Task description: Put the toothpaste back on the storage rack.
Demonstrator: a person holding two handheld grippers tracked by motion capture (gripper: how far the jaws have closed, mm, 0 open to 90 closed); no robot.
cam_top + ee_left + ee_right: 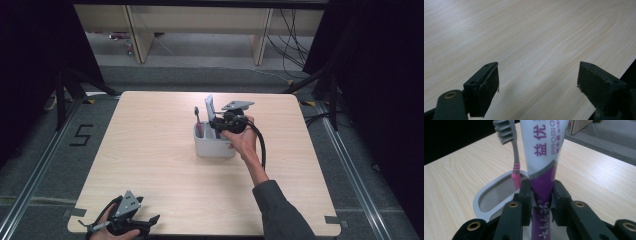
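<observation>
A white and purple toothpaste tube (541,165) stands upright between the jaws of my right gripper (541,202), which is shut on its purple lower part. The tube (210,107) sits in the right side of a grey-white holder (214,148) in the middle of the table. A pink and grey toothbrush (512,150) stands bristles up in the holder's other compartment (499,192), with the toothbrush (198,120) left of the tube. My left gripper (150,222) rests open at the table's near left corner, and the left gripper (537,82) has only bare wood between its jaws.
The light wooden table (150,150) has rounded corners and its near edge runs just past my left gripper. A black cable (261,142) loops from the right gripper over the person's hand. Shelving legs and cables stand on the floor beyond the table.
</observation>
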